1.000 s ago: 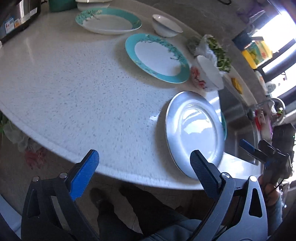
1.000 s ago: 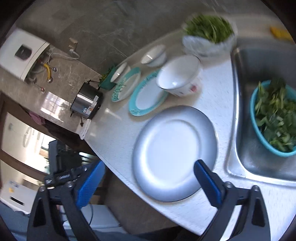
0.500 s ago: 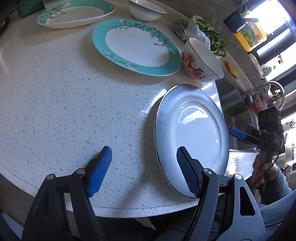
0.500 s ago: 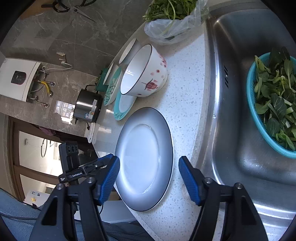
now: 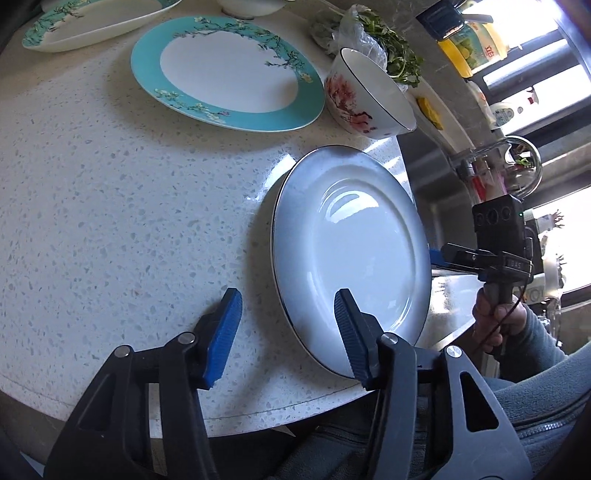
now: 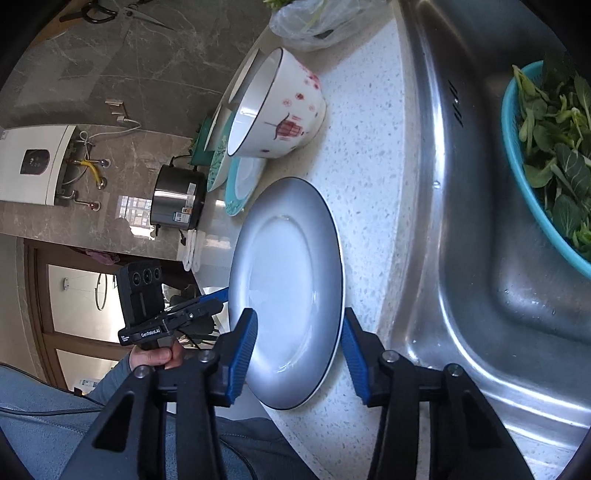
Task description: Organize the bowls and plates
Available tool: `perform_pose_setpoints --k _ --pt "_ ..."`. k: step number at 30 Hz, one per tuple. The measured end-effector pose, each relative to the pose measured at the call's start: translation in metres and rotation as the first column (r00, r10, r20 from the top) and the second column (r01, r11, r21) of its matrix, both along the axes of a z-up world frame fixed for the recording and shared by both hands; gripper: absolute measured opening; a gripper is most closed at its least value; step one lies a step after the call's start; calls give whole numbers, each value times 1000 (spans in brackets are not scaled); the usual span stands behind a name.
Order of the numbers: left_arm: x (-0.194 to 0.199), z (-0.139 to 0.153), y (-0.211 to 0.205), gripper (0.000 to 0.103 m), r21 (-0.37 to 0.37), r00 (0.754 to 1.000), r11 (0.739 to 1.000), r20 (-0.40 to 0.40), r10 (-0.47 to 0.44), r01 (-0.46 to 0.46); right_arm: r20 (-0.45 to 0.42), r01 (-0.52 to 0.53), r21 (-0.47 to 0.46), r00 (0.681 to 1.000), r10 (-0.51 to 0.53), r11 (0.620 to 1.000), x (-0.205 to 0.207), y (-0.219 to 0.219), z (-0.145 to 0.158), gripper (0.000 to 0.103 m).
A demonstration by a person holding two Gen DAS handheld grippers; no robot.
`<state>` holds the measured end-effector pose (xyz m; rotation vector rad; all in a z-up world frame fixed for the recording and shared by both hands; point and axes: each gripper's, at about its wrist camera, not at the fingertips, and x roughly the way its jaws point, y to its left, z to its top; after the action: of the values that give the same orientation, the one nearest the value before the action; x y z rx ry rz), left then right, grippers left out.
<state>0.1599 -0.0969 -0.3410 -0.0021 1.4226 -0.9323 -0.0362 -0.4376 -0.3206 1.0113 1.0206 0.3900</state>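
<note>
A grey-rimmed white plate (image 5: pixel 354 243) lies at the counter's front edge by the sink; it also shows in the right wrist view (image 6: pixel 288 280). My left gripper (image 5: pixel 286 339) is open, with one finger over the plate's near left rim and the other over the counter. My right gripper (image 6: pixel 299 358) is open and straddles the plate's opposite rim, one finger on each side. Behind stand a teal-rimmed floral plate (image 5: pixel 225 74), a white bowl with red flowers (image 5: pixel 365 99) and a second teal plate (image 5: pixel 92 22). The bowl also shows in the right wrist view (image 6: pixel 277 107).
A steel sink (image 6: pixel 480 221) lies right of the plate, holding a teal basket of greens (image 6: pixel 546 140). A bag of greens (image 5: pixel 380 51) sits behind the bowl. A steel pot (image 6: pixel 179 203) stands at the counter's far end. A small white bowl (image 5: pixel 251 5) is at the back.
Both grippers have moved in closer to the grey plate from opposite sides and lowered toward its rim. Their jaws have narrowed somewhat. The plate has not moved.
</note>
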Motion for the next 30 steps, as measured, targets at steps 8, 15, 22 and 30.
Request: perform_pose_setpoints --k 8,15,22,30 --pt "7 -6 -16 21 29 998 998 -35 -50 51 -32 -35 38 999 37 999 6 -8 -5 47" --pt "9 -5 -21 17 53 998 998 -42 -45 47 -70 -49 12 996 49 999 11 -7 -2 45" --pt "13 -6 -20 17 73 998 997 -56 -8 12 -149 -29 -20 989 26 999 11 -14 -10 14" --pt "12 -6 -15 17 92 999 996 -37 11 -8 -160 -37 -50 987 29 998 10 -14 -7 13"
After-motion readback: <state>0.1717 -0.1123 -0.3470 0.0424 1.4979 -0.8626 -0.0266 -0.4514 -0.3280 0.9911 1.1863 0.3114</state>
